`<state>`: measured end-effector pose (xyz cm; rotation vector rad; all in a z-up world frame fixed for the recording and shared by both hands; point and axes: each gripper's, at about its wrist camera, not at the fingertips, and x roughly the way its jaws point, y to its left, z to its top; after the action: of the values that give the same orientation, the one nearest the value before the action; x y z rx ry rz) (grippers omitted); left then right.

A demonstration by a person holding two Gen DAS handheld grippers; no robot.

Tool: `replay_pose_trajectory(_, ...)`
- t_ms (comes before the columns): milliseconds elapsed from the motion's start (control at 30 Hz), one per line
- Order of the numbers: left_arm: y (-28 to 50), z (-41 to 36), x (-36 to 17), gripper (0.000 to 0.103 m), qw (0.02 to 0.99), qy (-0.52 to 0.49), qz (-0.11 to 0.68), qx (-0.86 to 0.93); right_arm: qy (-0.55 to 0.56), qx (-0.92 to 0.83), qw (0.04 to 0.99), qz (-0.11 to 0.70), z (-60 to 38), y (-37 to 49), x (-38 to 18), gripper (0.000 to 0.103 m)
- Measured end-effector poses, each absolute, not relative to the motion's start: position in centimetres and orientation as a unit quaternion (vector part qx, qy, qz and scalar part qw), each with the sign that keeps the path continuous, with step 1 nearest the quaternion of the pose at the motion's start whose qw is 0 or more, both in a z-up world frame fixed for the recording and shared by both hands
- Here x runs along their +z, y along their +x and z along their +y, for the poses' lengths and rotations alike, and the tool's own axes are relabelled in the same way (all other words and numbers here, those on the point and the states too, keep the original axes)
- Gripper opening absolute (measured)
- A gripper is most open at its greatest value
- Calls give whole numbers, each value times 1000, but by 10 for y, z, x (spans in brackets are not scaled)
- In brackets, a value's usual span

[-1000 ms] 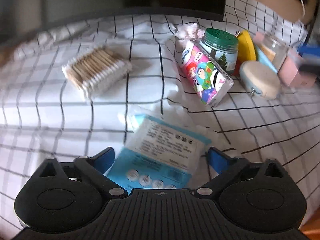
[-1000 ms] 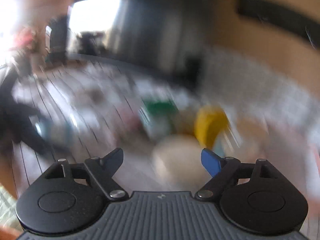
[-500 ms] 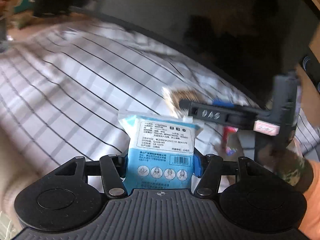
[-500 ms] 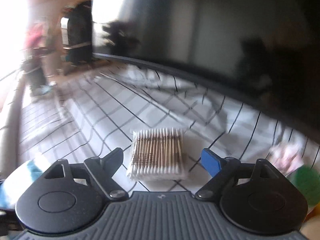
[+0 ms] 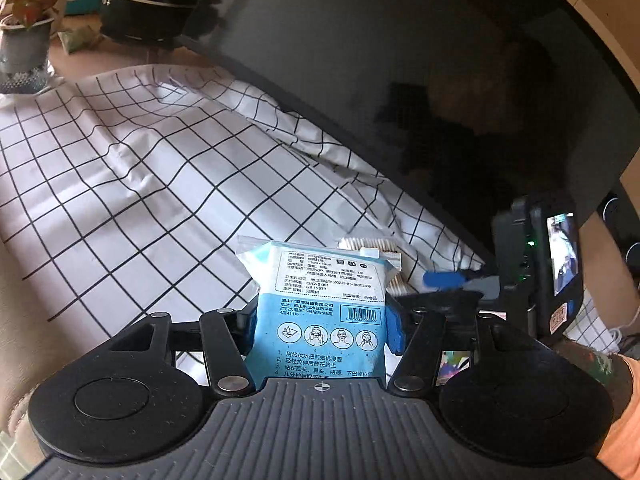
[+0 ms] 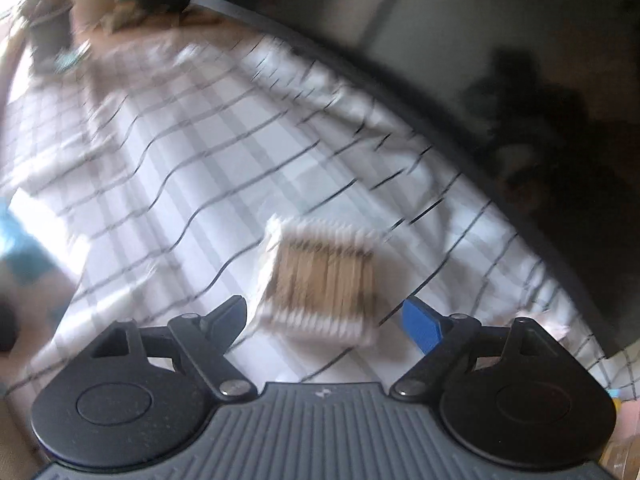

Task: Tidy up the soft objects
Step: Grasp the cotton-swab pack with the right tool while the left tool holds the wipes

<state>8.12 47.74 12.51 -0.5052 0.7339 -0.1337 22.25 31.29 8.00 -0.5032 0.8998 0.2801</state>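
Clearly, the left claw [image 5: 322, 322] is pinching a blue cotton-pad packet [image 5: 320, 304], held upright at lower centre of the left wrist view, above the checked cloth [image 5: 140, 184]. Behind the packet, partly hidden, lies the pack of cotton swabs [image 5: 374, 245], with the right claw [image 5: 452, 280] beside it at centre right. In the right wrist view, blurred by motion, the right claw [image 6: 324, 320] is spread wide, its fingers either side of the swab pack [image 6: 320, 280], which lies flat on the cloth at centre frame. A potted plant [image 5: 28, 12] stands at upper left.
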Motion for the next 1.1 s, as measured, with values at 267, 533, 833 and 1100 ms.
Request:
replay_pose_trajectory(267,73,482,121,61,897,-255,358,-55,-246,107,886,377,308,219,87,85)
replay_pose_trajectory(533,55,493,118,62,898,-261,353,-28,-168,184,913,324,275,195,100,85)
replay_pose_trajectory(833,51,491,103,62,889,-267,369,-36,-193,163,899,358,308,229,74,85)
replay_pose_trajectory(1100,66,482,101,62,886,-257,384,-39,-154,157,884,413,296,254,59,73)
